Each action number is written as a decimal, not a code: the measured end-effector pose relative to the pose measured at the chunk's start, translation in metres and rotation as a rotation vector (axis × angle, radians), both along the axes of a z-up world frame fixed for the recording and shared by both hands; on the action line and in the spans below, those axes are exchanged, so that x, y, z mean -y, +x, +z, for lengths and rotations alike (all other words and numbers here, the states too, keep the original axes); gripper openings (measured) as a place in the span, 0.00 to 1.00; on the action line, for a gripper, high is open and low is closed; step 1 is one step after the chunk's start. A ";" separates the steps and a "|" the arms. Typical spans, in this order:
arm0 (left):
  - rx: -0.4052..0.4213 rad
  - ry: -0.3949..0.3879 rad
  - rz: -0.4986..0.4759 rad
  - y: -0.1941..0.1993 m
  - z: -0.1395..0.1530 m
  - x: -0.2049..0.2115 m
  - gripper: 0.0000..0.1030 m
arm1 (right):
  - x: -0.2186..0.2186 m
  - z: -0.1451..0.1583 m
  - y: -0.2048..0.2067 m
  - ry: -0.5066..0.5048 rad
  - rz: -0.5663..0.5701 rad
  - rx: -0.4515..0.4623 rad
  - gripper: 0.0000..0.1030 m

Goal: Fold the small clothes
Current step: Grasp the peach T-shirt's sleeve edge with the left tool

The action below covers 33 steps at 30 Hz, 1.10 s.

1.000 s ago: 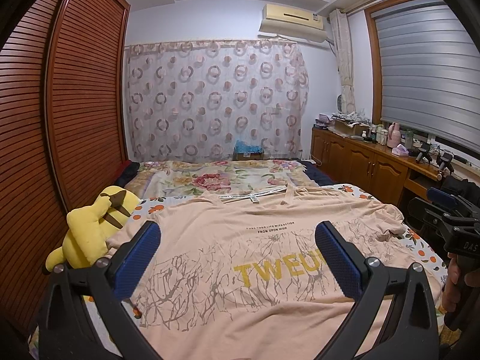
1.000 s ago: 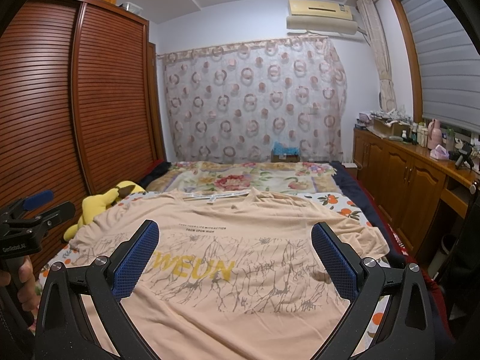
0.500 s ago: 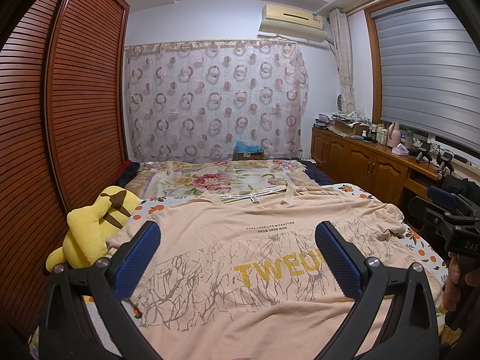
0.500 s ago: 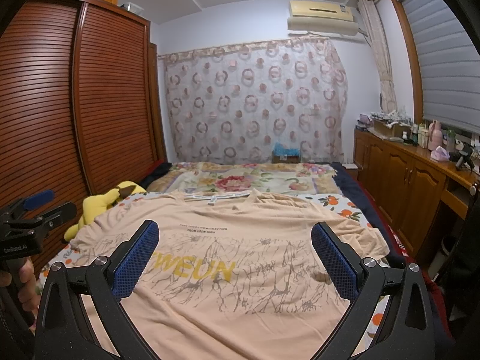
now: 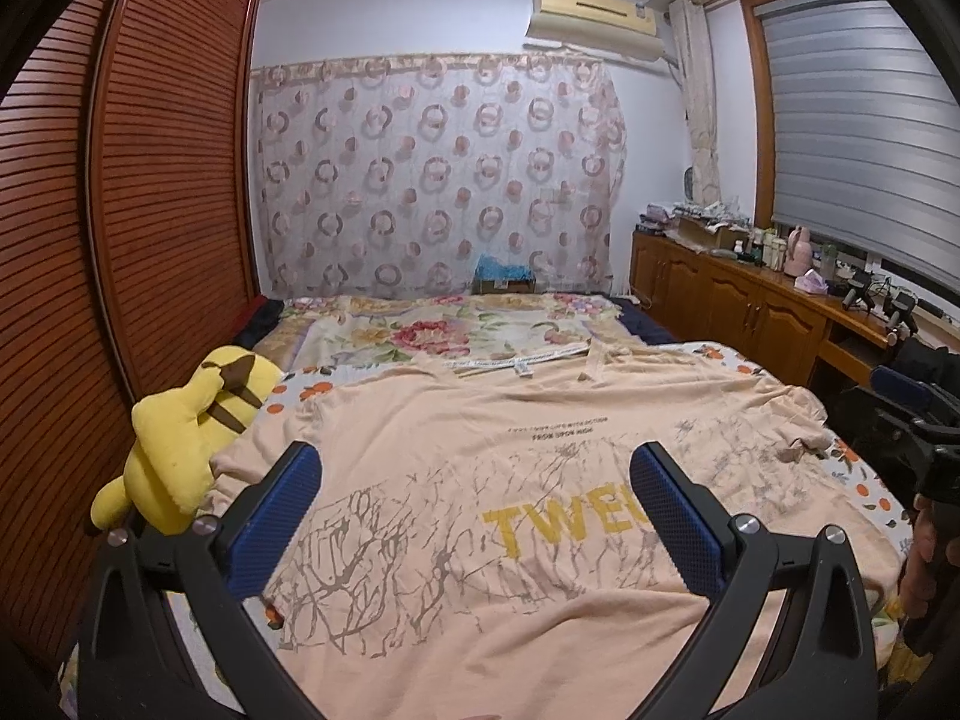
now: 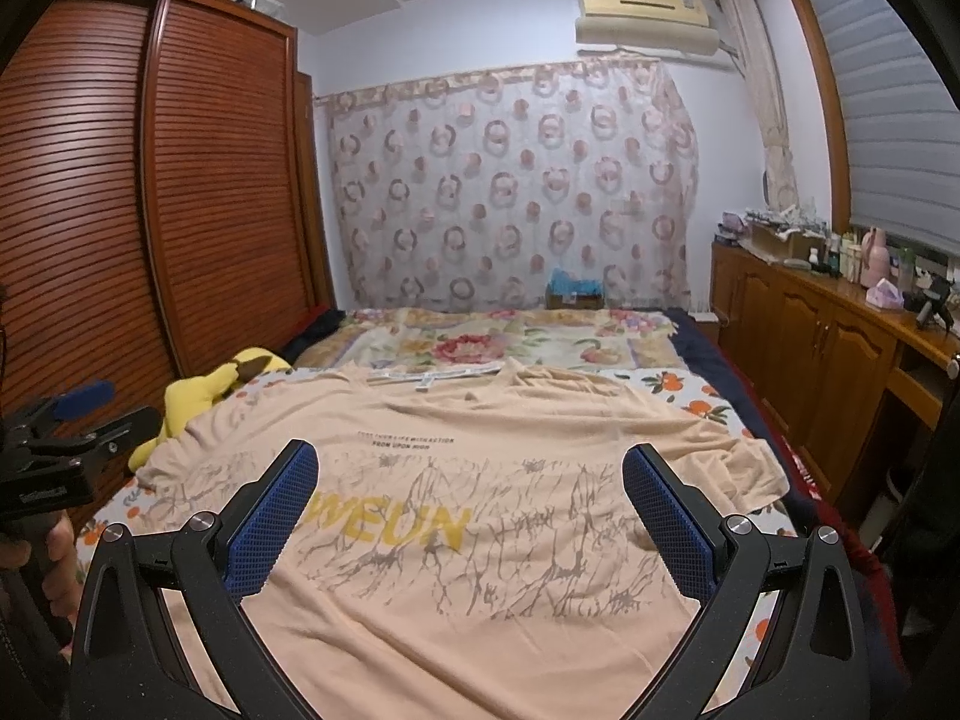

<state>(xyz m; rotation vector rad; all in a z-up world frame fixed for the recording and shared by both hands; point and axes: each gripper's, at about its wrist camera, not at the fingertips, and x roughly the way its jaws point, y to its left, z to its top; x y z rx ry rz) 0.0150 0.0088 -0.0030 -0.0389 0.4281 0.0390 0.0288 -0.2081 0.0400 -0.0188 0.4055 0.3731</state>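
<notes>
Toy (image 5: 186, 438) at 9 o'clock just beside shirt (image 5: 540, 510), which lies spread flat on bed (image 5: 864, 480), collar at 12. Left hand-held gripper (image 5: 474, 501) and right hand-held gripper (image 6: 471, 501) both gape wide, empty, above the hem. Likely best: pinch each side seam low, lift evenly, fold sleeves inward, avoid snagging toy.

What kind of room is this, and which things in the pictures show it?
Most likely a home bedroom. A bed with a floral cover fills the middle, a tall louvred wooden wardrobe stands along one side, and a yellow plush toy sits beside the peach T-shirt spread on the bed.
</notes>
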 end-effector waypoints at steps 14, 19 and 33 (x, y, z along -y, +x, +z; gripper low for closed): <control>-0.132 0.034 -0.018 0.034 -0.038 -0.039 1.00 | -0.012 -0.021 0.021 -0.021 0.051 -0.040 1.00; -0.173 0.044 -0.009 0.049 -0.044 -0.068 1.00 | -0.028 -0.029 0.045 -0.056 0.110 -0.053 1.00; -0.269 0.023 0.064 0.089 -0.056 -0.165 0.98 | -0.073 -0.052 0.119 -0.127 0.283 -0.167 1.00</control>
